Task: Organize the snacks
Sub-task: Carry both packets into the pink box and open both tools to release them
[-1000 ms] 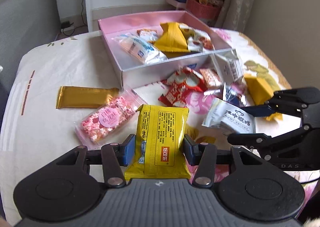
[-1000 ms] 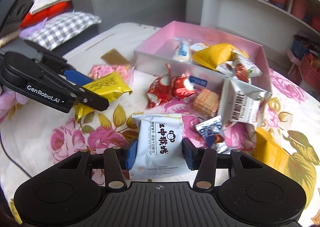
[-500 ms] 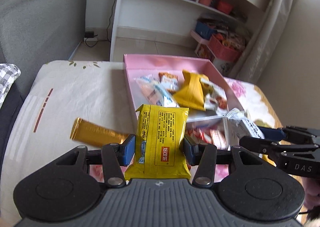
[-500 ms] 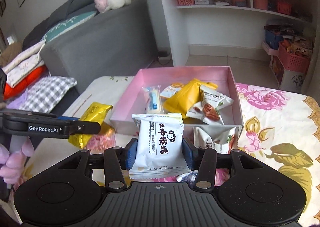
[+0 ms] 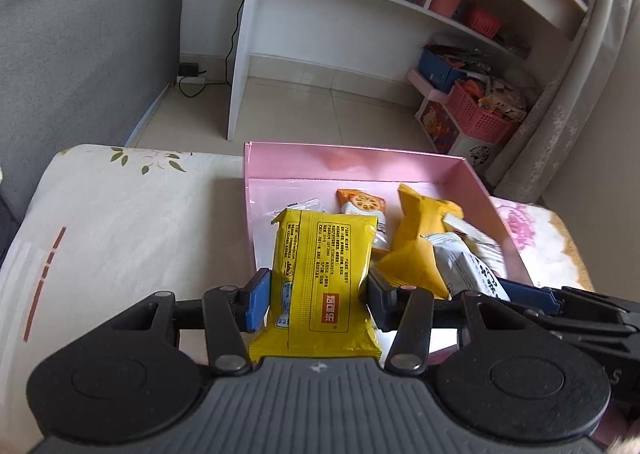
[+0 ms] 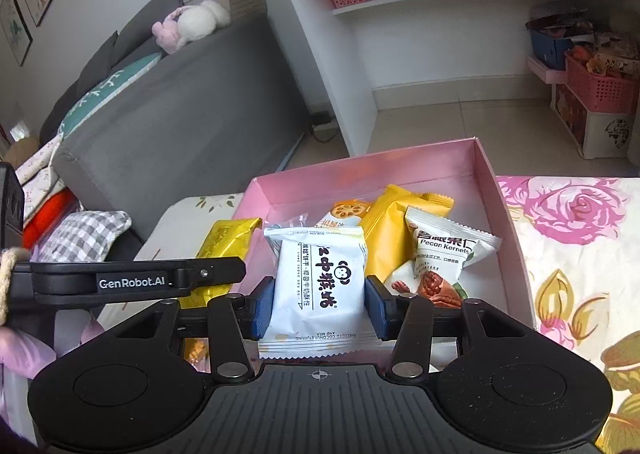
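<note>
Snacks: my left hand-held gripper (image 5: 318, 296) is clamped on a yellow packet (image 5: 322, 280); my right hand-held gripper (image 6: 318, 308) is clamped on a white packet (image 6: 318, 280). Both hang over the near edge of the pink box (image 6: 360, 174).
Box: sits on the flowered tabletop (image 6: 568, 238), already holding an orange packet (image 6: 396, 230), a pecan packet (image 6: 440, 260) and a lotus-root packet (image 5: 362, 204).
Risk: I judge the two hand-held grippers, side by side, could knock together on release, or a packet could land on the box wall and slide out.
Obstacles: the piled packets leave free floor mostly at the box's left.
Surroundings: grey sofa (image 5: 80, 34), white shelf (image 5: 360, 6).
</note>
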Demonstrator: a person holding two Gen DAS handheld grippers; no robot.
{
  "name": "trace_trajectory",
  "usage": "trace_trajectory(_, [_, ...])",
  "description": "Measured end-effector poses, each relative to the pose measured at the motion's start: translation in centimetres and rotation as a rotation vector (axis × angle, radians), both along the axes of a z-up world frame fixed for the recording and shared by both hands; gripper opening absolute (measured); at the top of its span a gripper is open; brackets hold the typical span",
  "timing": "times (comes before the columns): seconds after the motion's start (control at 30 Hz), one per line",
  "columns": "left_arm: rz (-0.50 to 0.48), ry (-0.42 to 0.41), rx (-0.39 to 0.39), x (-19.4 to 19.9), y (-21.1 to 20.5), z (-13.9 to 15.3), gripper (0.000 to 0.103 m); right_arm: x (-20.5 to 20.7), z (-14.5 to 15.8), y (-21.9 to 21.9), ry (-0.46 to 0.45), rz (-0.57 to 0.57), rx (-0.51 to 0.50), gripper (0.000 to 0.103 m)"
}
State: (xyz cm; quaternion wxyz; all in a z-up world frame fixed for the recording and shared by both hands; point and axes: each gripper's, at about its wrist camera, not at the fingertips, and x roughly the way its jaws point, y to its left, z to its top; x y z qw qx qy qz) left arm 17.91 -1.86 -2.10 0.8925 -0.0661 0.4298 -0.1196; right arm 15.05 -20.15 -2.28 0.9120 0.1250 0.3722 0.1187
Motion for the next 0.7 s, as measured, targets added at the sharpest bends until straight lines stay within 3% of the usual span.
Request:
trace_trajectory(0.3, [-0.019, -0.028, 0.121, 2.8, -2.4, -1.3, 0.046, 2.4, -2.4, 0.0, 0.002, 0.031, -0.009, 0.047])
trace_trajectory(0.7, [-0.015, -0.106, 0.079, 3.8, -1.5, -2.0, 0.047, 2.7, -2.7, -0.7, -0.050, 0.049, -0.041, 0.047])
